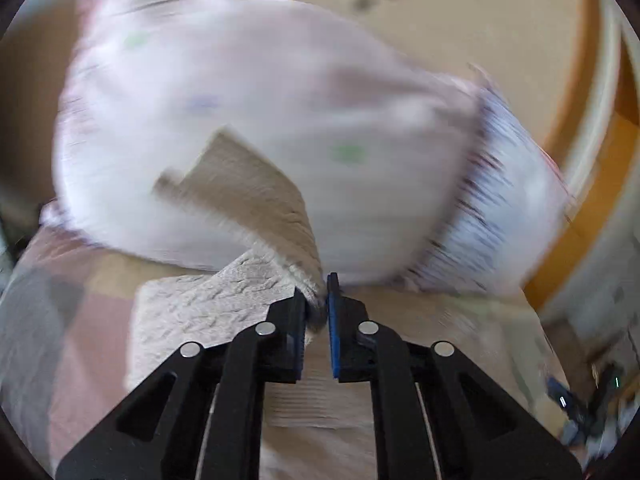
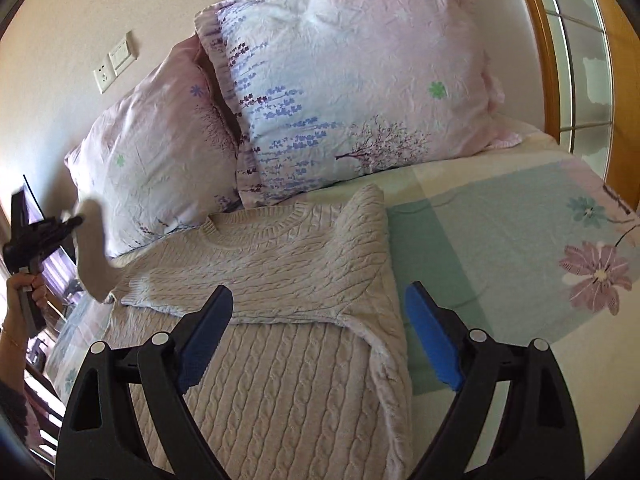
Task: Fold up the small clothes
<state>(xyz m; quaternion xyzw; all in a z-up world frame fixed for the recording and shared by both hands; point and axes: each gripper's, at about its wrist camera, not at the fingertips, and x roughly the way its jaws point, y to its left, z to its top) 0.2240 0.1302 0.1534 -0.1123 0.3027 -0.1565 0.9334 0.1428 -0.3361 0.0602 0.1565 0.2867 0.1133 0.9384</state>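
Note:
A cream cable-knit sweater (image 2: 280,360) lies flat on the bed, neck toward the pillows, one sleeve folded across its chest. My left gripper (image 1: 317,312) is shut on the cuff of the other sleeve (image 1: 248,200) and holds it lifted; this view is motion-blurred. In the right wrist view the left gripper (image 2: 36,240) shows at the far left with the blurred sleeve (image 2: 90,248) hanging from it. My right gripper (image 2: 320,340) is open and empty, hovering above the sweater's body near its right edge.
Two pink floral pillows (image 2: 352,80) (image 2: 156,160) lean at the head of the bed. The sheet (image 2: 500,240) is pale green with flowers. A wooden bed frame (image 2: 548,60) runs along the right. Wall sockets (image 2: 114,64) sit behind the pillows.

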